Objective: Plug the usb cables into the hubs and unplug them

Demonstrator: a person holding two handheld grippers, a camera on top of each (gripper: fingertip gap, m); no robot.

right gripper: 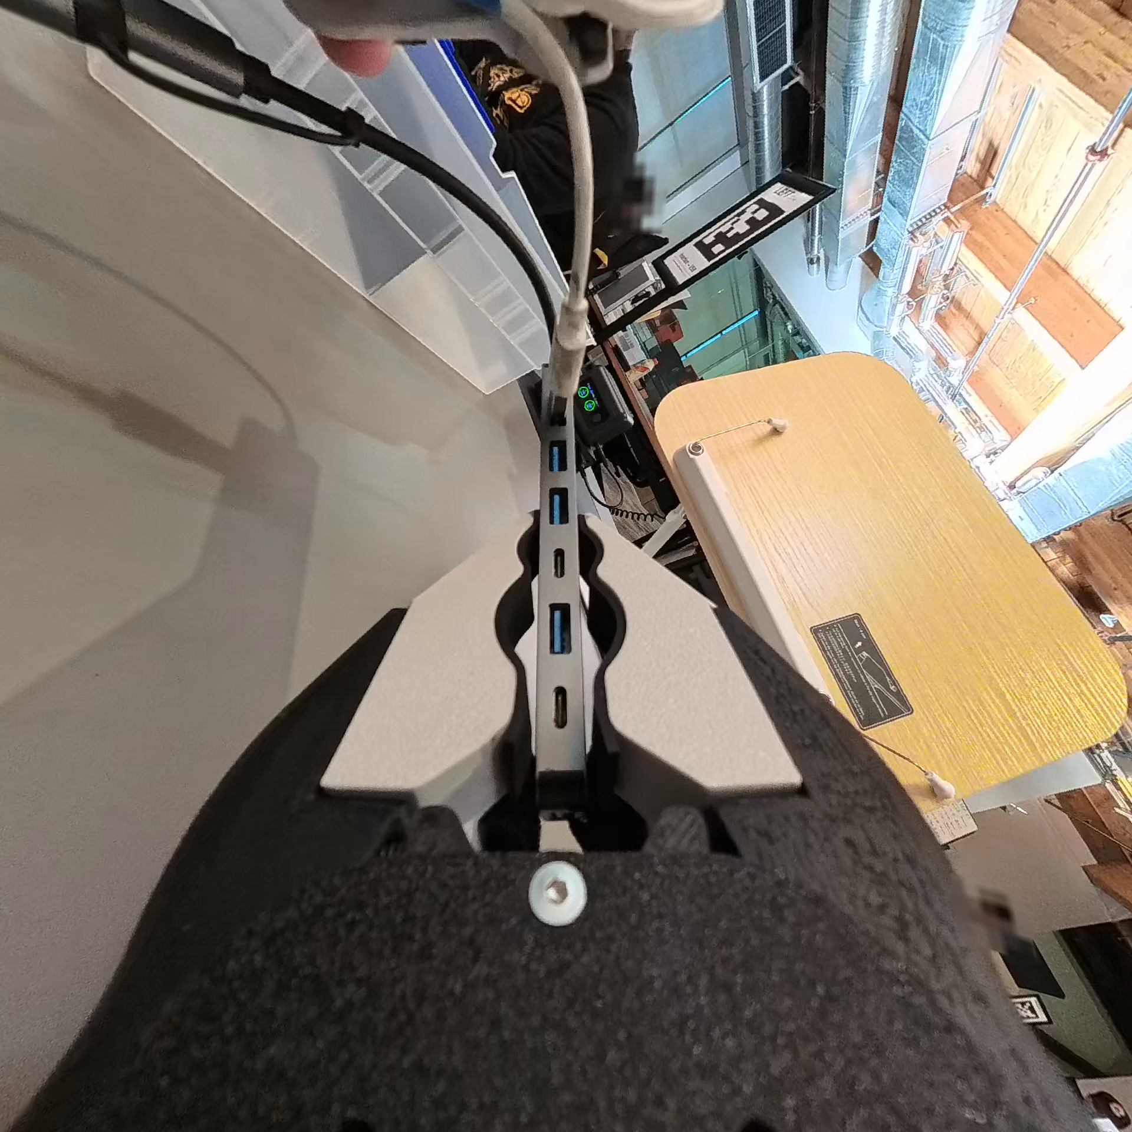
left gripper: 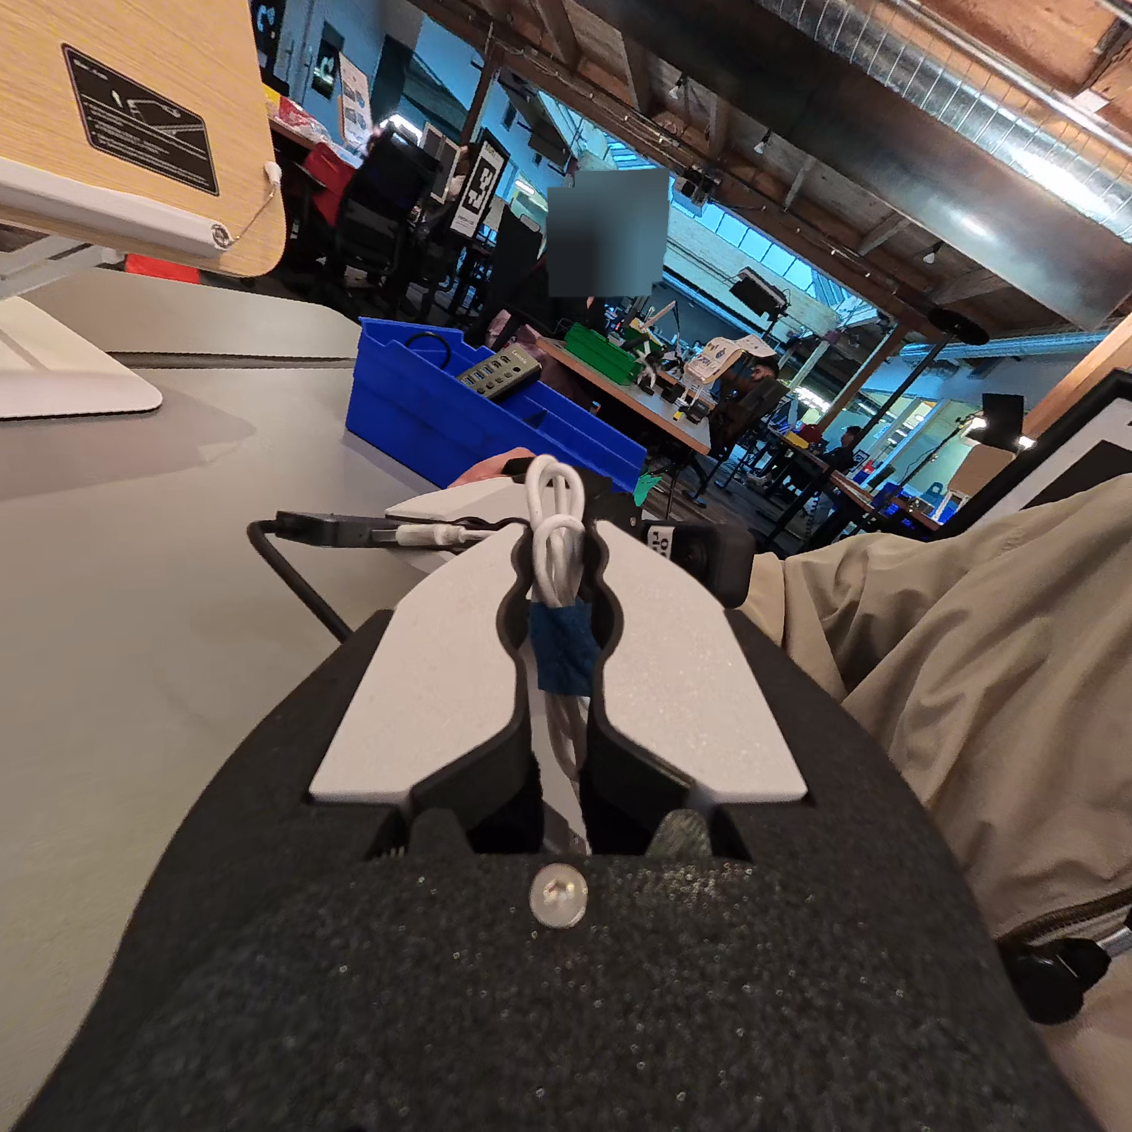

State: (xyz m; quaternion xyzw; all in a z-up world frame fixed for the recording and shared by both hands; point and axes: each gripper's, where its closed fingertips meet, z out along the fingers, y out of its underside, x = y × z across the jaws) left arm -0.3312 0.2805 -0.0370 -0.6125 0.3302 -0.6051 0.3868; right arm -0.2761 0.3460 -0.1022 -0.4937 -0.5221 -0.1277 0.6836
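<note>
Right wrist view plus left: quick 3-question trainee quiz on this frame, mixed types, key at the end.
1. True or false: the right tongs are shut on the grey USB hub.
2. What do the left tongs grip? A) a bundled white cable with a blue tape band B) a black hub C) nothing
3. Fill in: the second hub lies in the ____ bin.

Key:
1. True.
2. A.
3. Blue.

Right tongs (right gripper: 558, 554) clamping grey hub (right gripper: 558, 643)
</note>
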